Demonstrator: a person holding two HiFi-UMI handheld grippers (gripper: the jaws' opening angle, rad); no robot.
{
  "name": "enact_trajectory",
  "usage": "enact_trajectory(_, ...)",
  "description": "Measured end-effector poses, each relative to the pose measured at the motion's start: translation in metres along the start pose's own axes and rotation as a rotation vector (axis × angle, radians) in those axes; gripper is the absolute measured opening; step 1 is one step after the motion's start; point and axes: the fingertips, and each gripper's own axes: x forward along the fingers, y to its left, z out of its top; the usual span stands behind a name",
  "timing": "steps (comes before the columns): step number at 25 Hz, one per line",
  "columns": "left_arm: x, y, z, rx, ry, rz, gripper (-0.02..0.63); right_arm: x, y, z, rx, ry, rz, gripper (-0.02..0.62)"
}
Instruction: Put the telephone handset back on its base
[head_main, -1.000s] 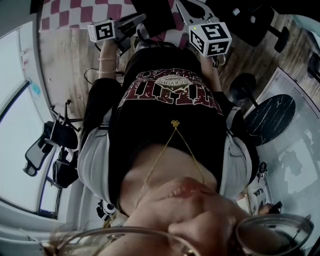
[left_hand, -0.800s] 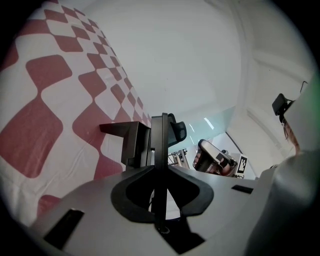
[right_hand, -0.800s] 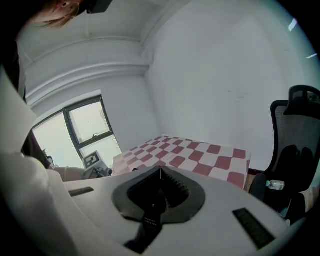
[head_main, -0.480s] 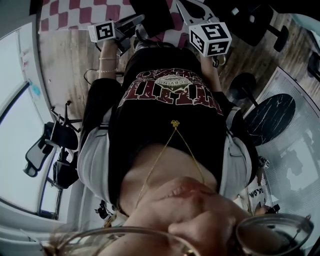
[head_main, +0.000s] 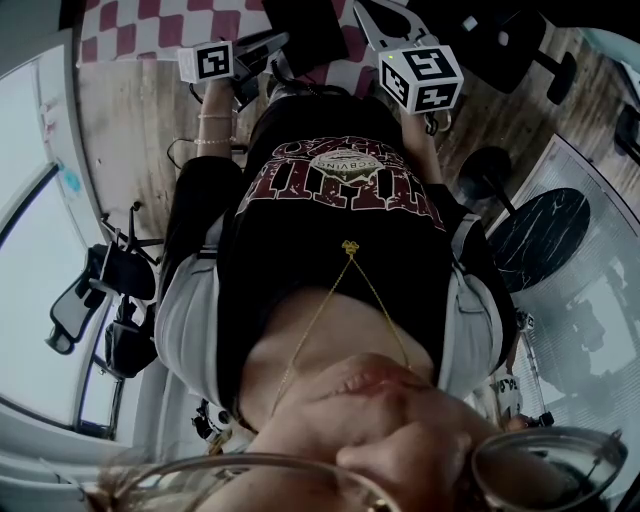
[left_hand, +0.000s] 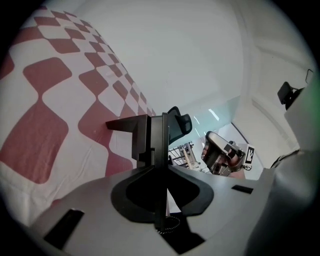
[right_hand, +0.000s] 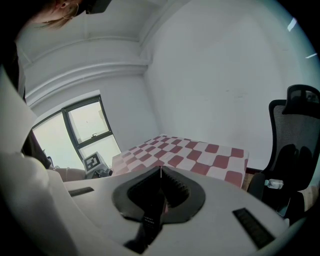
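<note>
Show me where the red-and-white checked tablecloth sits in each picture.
Head view: red-and-white checked tablecloth, top left edge.
Left gripper view: fills the left side.
Right gripper view: centre, just above the jaws.
Shared landmark: the left gripper's white cube with black square markers, near the cloth in the head view, left of it in the right gripper view.
</note>
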Motion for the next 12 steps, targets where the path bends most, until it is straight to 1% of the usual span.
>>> enact_trajectory(2, -0.0007, 0.0048, -0.001, -0.001, -0.007, 0.014, 0.08, -0.0001, 0.0004, -0.0005, 0.001, -0.001, -0.002, 0.021)
enact_trajectory(12, 0.0034, 0.0045, 0.0002, -0.007, -0.017, -0.018, 0.08, -0.003, -0.0023, -0.0014, 0.007, 0.0, -0.013, 0.021)
